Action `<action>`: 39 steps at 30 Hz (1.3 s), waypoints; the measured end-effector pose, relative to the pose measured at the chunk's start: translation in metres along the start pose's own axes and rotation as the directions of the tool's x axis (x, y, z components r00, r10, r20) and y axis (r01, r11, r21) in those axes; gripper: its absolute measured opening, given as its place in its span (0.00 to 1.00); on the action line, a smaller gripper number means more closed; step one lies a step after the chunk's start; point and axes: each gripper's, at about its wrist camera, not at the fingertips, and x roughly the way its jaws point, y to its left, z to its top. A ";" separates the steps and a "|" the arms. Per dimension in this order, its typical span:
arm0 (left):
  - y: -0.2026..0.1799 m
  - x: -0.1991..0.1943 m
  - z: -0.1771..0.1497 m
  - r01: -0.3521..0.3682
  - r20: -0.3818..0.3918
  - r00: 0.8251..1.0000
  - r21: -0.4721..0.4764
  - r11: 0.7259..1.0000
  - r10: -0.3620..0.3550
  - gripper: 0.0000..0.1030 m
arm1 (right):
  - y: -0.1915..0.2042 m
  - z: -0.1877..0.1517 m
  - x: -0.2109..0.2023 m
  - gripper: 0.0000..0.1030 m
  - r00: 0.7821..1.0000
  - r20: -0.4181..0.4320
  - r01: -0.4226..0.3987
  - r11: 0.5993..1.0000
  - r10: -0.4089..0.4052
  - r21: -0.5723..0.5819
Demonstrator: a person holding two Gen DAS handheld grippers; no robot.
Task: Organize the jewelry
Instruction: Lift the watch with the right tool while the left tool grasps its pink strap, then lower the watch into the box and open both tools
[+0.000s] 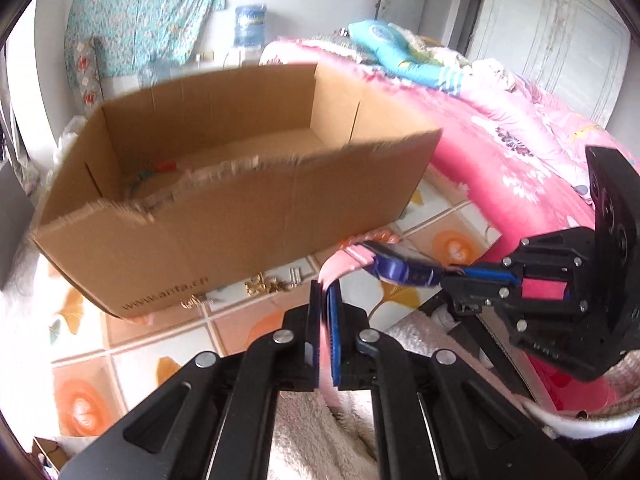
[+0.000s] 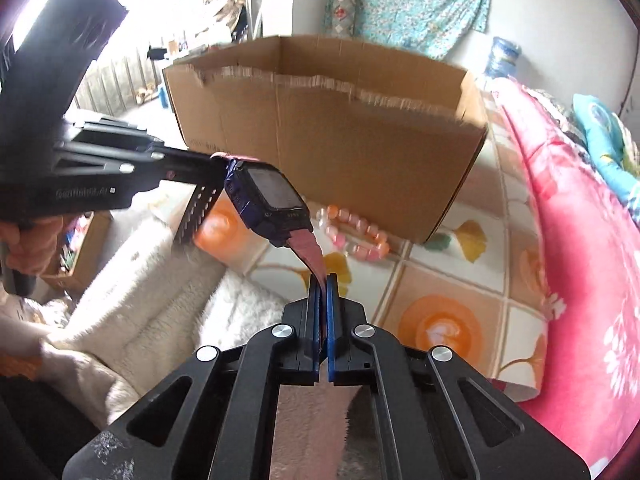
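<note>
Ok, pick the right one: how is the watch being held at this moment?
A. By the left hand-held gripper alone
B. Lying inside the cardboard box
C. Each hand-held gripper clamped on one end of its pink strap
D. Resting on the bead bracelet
C: the watch hangs in the air in front of the cardboard box, with the right hand-held gripper shut on one pink strap end and the left hand-held gripper shut on the other.

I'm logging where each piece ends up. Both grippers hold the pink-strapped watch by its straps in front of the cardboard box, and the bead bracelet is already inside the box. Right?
Not quite. The bead bracelet is not in the cardboard box; the right wrist view shows it lying on the tiled mat outside, against the box's front wall. The rest stands: the left gripper and right gripper each clamp a strap of the watch.
</note>
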 end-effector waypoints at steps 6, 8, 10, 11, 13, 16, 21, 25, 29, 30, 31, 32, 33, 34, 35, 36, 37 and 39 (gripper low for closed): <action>-0.001 -0.057 0.047 -0.107 0.167 0.982 0.078 0.991 0.093 0.03 | -0.010 0.067 -0.033 0.01 0.992 0.123 -0.036 0.999 0.039 -0.024; 0.013 -0.058 0.069 -0.111 0.164 0.981 0.048 0.993 0.101 0.03 | -0.023 0.095 -0.018 0.01 0.990 0.069 -0.120 0.993 0.119 0.010; 0.035 -0.045 0.094 -0.102 0.122 0.987 0.003 0.995 0.101 0.03 | -0.040 0.122 0.010 0.01 0.983 -0.014 -0.181 0.982 0.182 0.050; 0.050 -0.031 0.107 -0.089 0.076 0.993 -0.031 0.996 0.091 0.03 | -0.046 0.133 0.026 0.01 0.978 -0.060 -0.194 0.979 0.198 0.065; 0.075 -0.006 0.127 -0.069 -0.016 0.998 -0.081 0.994 0.068 0.02 | -0.059 0.154 0.067 0.01 0.956 -0.169 -0.221 0.968 0.239 0.118; 0.104 0.042 0.154 -0.079 -0.136 0.989 -0.104 0.991 0.064 0.02 | -0.072 0.170 0.103 0.01 0.925 -0.286 -0.212 0.963 0.252 0.165; 0.133 0.122 0.177 -0.105 -0.321 0.944 -0.096 0.990 0.069 0.03 | -0.088 0.185 0.159 0.01 0.877 -0.422 -0.157 0.968 0.228 0.198; 0.157 0.171 0.178 -0.079 -0.428 0.904 -0.174 0.982 -0.003 0.04 | -0.102 0.193 0.182 0.04 0.866 -0.453 -0.126 0.969 0.212 0.212; 0.179 0.195 0.179 -0.096 -0.469 0.883 -0.228 0.969 -0.022 0.21 | -0.104 0.199 0.174 0.09 0.893 -0.414 -0.110 0.977 0.179 0.184; 0.182 0.194 0.179 -0.096 -0.462 0.886 -0.247 0.964 -0.030 0.23 | -0.105 0.200 0.170 0.09 0.900 -0.401 -0.107 0.978 0.172 0.180; 0.186 0.192 0.180 -0.098 -0.451 0.892 -0.268 0.958 -0.035 0.24 | -0.106 0.200 0.166 0.09 0.909 -0.386 -0.096 0.980 0.157 0.173; 0.188 0.189 0.180 -0.096 -0.440 0.897 -0.279 0.956 -0.039 0.28 | -0.106 0.199 0.157 0.10 0.918 -0.371 -0.084 0.983 0.141 0.165; 0.188 0.187 0.181 -0.086 -0.435 0.899 -0.286 0.954 -0.050 0.32 | -0.107 0.199 0.151 0.10 0.925 -0.355 -0.079 0.983 0.133 0.163; 0.188 0.183 0.182 -0.086 -0.427 0.903 -0.282 0.955 -0.045 0.35 | -0.108 0.198 0.144 0.12 0.931 -0.340 -0.077 0.983 0.131 0.168; 0.186 0.178 0.183 -0.091 -0.419 0.907 -0.273 0.958 -0.033 0.37 | -0.109 0.197 0.139 0.13 0.935 -0.328 -0.078 0.982 0.133 0.174; 0.184 0.172 0.184 -0.097 -0.406 0.914 -0.259 0.961 -0.018 0.41 | -0.110 0.196 0.132 0.13 0.940 -0.312 -0.084 0.981 0.137 0.177; 0.181 0.165 0.187 -0.103 -0.391 0.921 -0.239 0.966 0.001 0.44 | -0.110 0.195 0.123 0.16 0.947 -0.291 -0.088 0.980 0.137 0.176; 0.174 0.147 0.191 -0.109 -0.351 0.936 -0.206 0.973 0.030 0.52 | -0.109 0.191 0.103 0.20 0.962 -0.242 -0.085 0.981 0.126 0.174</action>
